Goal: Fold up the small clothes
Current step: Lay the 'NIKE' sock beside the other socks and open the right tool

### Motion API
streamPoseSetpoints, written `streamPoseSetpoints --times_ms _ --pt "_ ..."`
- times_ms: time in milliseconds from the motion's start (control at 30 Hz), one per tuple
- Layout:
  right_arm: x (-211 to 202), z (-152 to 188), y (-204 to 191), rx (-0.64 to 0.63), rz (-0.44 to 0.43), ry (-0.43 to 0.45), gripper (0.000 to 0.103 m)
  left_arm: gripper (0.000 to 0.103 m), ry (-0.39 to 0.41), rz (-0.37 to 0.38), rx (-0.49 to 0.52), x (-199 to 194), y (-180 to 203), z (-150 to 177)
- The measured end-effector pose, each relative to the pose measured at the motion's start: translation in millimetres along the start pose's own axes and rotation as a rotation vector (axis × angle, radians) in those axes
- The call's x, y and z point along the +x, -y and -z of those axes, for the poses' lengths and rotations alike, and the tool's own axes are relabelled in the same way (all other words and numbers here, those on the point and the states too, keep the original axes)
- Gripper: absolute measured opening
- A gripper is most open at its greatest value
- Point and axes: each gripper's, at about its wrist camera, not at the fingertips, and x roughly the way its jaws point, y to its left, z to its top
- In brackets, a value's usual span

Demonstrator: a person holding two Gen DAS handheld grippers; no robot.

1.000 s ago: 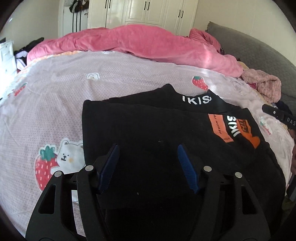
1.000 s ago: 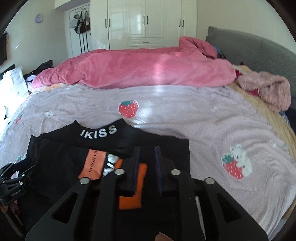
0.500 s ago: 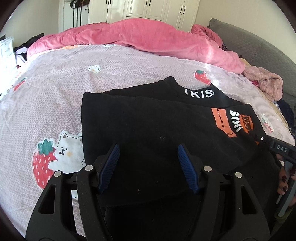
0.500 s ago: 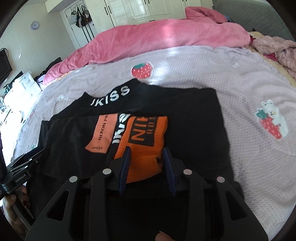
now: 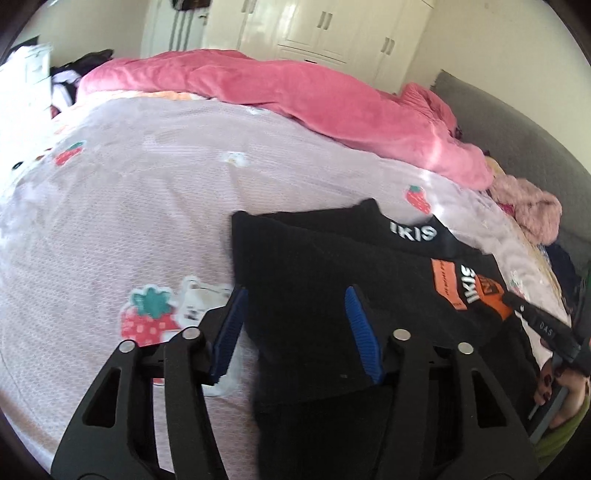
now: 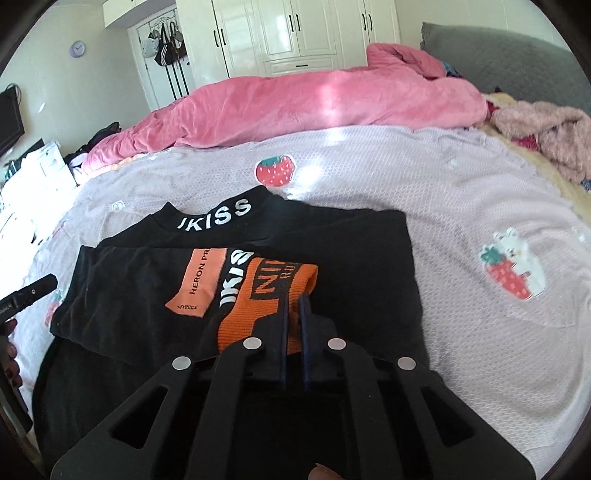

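Note:
A black sweater point(image 6: 351, 258) with a white-lettered collar and an orange patch lies partly folded on the lilac bedsheet point(image 6: 443, 177); it also shows in the left wrist view point(image 5: 314, 280). Its orange cuff point(image 6: 266, 295) lies on top of the folded body. My right gripper point(image 6: 293, 306) is shut on the orange cuff's right edge. My left gripper point(image 5: 295, 306) is open, low over the sweater's left edge, one finger over the sheet and one over the black cloth. The right gripper also shows in the left wrist view point(image 5: 543, 325).
A pink duvet point(image 6: 314, 103) is bunched along the far side of the bed. A fluffy pink garment point(image 6: 546, 133) lies at the far right by the grey headboard point(image 6: 517, 55). White wardrobes point(image 6: 295, 33) stand behind. Strawberry and bear prints dot the sheet.
My right gripper opened around the orange cuff half a second ago and has now shut on its edge. My left gripper has shifted left to the sweater's left edge, still open.

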Motion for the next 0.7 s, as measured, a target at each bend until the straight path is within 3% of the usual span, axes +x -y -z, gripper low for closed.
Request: streamPoseSetpoints --times_ms 133,267,400,500,600,700 --pt "-1.7 1.2 0.1 -0.029 0.049 0.01 0.005 0.045 -0.041 0.036 0.077 11.2 27.3 9.3" --pt "1.1 2.9 3.4 -0.039 0.088 -0.002 0.004 0.045 -0.094 0.009 0.119 27.4 38.8 20.1" --pt "9.2 7.9 12.6 -0.08 0.23 -0.03 0.0 0.045 -0.112 -0.006 0.119 31.9 38.0 24.0" --pt "3.8 7.1 30.5 0.019 0.175 -0.02 0.0 0.045 -0.111 -0.008 0.122 32.8 37.7 24.7" --pt "-12.0 2.9 18.8 -0.001 0.104 0.045 0.002 0.045 -0.109 -0.01 0.124 32.5 38.1 25.1" --pt "-13.6 4.5 -6.1 -0.046 0.006 0.043 0.009 0.045 -0.107 -0.013 0.127 32.8 39.0 25.6"
